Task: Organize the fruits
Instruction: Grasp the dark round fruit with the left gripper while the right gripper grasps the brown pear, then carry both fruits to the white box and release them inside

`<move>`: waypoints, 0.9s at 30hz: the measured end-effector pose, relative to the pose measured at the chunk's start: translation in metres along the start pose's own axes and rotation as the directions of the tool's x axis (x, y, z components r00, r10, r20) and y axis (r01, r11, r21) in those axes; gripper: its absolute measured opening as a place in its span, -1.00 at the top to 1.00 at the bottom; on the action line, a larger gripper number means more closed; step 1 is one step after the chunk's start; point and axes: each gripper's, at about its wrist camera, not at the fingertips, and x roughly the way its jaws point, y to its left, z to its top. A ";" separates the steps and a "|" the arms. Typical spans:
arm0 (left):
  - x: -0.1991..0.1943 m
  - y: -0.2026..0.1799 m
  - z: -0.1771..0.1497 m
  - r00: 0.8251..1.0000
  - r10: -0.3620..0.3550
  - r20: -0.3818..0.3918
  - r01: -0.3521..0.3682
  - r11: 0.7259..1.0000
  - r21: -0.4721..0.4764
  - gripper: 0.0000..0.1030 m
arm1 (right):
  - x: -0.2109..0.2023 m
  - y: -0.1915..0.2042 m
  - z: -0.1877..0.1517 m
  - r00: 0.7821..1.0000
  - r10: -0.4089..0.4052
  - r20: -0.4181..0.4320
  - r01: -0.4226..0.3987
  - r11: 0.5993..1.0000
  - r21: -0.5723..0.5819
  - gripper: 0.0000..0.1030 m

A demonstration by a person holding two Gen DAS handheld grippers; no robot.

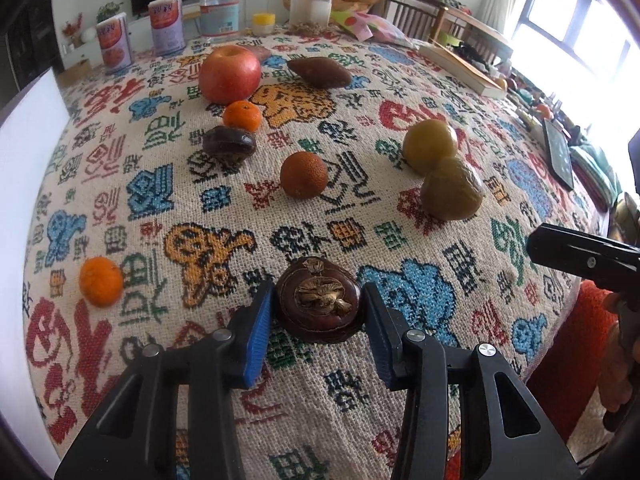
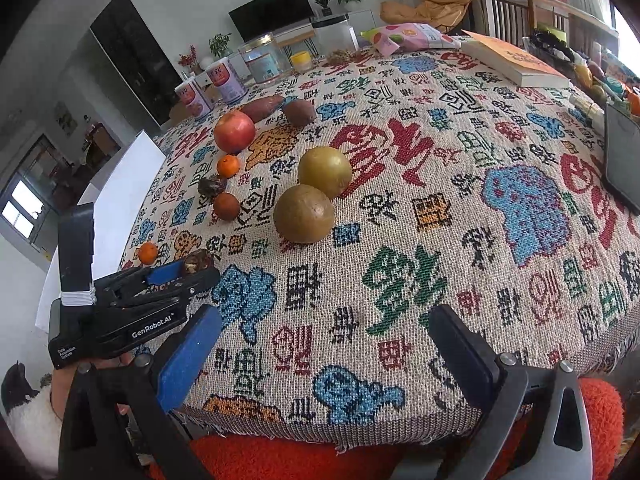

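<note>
A dark brown mangosteen (image 1: pixel 318 300) lies on the patterned tablecloth (image 1: pixel 360 400), and my left gripper (image 1: pixel 318 312) is shut on it, a blue pad touching each side. Farther back lie a red apple (image 1: pixel 230 74), a small tangerine (image 1: pixel 242 115), a dark shrivelled fruit (image 1: pixel 229 143), a dark orange (image 1: pixel 303 174), two yellow-green round fruits (image 1: pixel 430 146) side by side, and an orange (image 1: pixel 101 281) at the left. My right gripper (image 2: pixel 324 320) hangs open over the table's near edge with nothing between its fingers. In the right wrist view the left gripper (image 2: pixel 196 270) holds the mangosteen (image 2: pixel 198 260).
Two cans (image 1: pixel 114 46), clear jars (image 1: pixel 222 10) and a yellow-lidded cup (image 1: pixel 264 24) stand along the far edge. A book (image 2: pixel 516 62), a snack bag (image 2: pixel 408 38) and a dark tablet (image 2: pixel 622 160) lie at the right. Brown tubers (image 1: pixel 320 72) lie behind the apple.
</note>
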 end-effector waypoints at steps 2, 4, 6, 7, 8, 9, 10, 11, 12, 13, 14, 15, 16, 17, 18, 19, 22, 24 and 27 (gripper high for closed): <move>-0.011 0.003 -0.003 1.000 -0.015 0.008 0.015 1.000 -0.009 0.13 | 0.019 0.004 0.017 0.999 0.039 -0.009 -0.039 0.999 0.027 -0.75; -0.021 0.008 -0.006 0.999 -0.030 0.012 0.030 0.999 -0.018 0.13 | 0.034 0.010 0.030 0.999 0.038 -0.013 -0.037 0.998 0.042 -0.66; -0.030 0.011 -0.010 0.999 -0.041 0.018 0.042 0.999 -0.024 0.13 | 0.049 0.012 0.040 0.999 0.029 -0.025 -0.027 0.997 0.067 -0.59; -0.034 0.013 -0.011 0.999 -0.046 0.021 0.046 0.999 -0.028 0.13 | 0.055 0.012 0.043 0.999 0.022 -0.034 -0.019 0.996 0.081 -0.47; -0.038 0.015 -0.013 0.998 -0.050 0.023 0.051 0.998 -0.031 0.13 | 0.063 0.012 0.046 0.999 0.013 -0.052 -0.008 0.995 0.095 -0.38; -0.041 0.016 -0.015 0.998 -0.055 0.025 0.056 0.998 -0.034 0.13 | 0.068 0.011 0.047 0.998 0.005 -0.067 0.002 0.994 0.105 -0.07; -0.044 0.017 -0.016 0.998 -0.060 0.026 0.061 0.997 -0.037 0.13 | 0.073 0.010 0.046 0.997 0.006 -0.083 0.004 0.993 0.115 0.02; -0.048 0.018 -0.018 0.997 -0.065 0.030 0.066 0.997 -0.041 0.13 | 0.073 0.009 0.046 0.997 0.004 -0.078 0.006 0.993 0.116 0.02; -0.052 0.020 -0.020 0.997 -0.070 0.035 0.071 0.996 -0.044 0.13 | 0.071 0.011 0.045 0.997 -0.006 -0.078 0.014 0.994 0.109 0.03; -0.057 0.021 -0.022 0.996 -0.075 0.039 0.077 0.996 -0.049 0.13 | 0.067 0.011 0.043 0.998 -0.003 -0.070 0.011 0.994 0.108 0.03; -0.062 0.022 -0.024 0.996 -0.082 0.043 0.084 0.995 -0.055 0.13 | 0.061 0.011 0.041 0.998 0.011 -0.059 -0.004 0.994 0.110 0.04; -0.069 0.024 -0.025 0.995 -0.091 0.050 0.094 0.993 -0.064 0.13 | 0.054 0.013 0.039 0.998 0.026 -0.053 -0.020 0.994 0.110 0.04; -0.077 0.025 -0.026 0.992 -0.106 0.063 0.111 0.991 -0.077 0.13 | 0.047 0.016 0.039 0.998 0.039 -0.050 -0.034 0.994 0.105 0.04; -0.085 0.027 -0.027 0.989 -0.130 0.075 0.137 0.986 -0.094 0.13 | 0.041 0.021 0.038 0.997 0.053 -0.048 -0.048 0.994 0.096 0.04; -0.094 0.029 -0.026 0.983 -0.160 0.088 0.169 0.979 -0.113 0.13 | 0.034 0.029 0.039 0.996 0.069 -0.049 -0.065 0.995 0.081 0.04; -0.103 0.032 -0.024 0.977 -0.186 0.104 0.199 0.971 -0.132 0.13 | 0.029 0.038 0.038 0.995 0.085 -0.053 -0.082 0.995 0.063 0.04; -0.136 0.049 -0.017 0.960 -0.223 0.168 0.253 0.950 -0.183 0.13 | 0.024 0.078 0.035 0.988 0.133 -0.079 -0.135 0.991 -0.025 0.04; -0.163 0.068 -0.015 0.955 -0.208 0.213 0.253 0.944 -0.214 0.13 | 0.028 0.113 0.031 0.978 0.176 -0.112 -0.186 0.978 -0.089 0.04; -0.203 0.109 -0.019 0.959 -0.097 0.266 0.172 0.946 -0.275 0.13 | 0.032 0.175 0.026 0.955 0.253 -0.153 -0.280 0.942 -0.185 0.04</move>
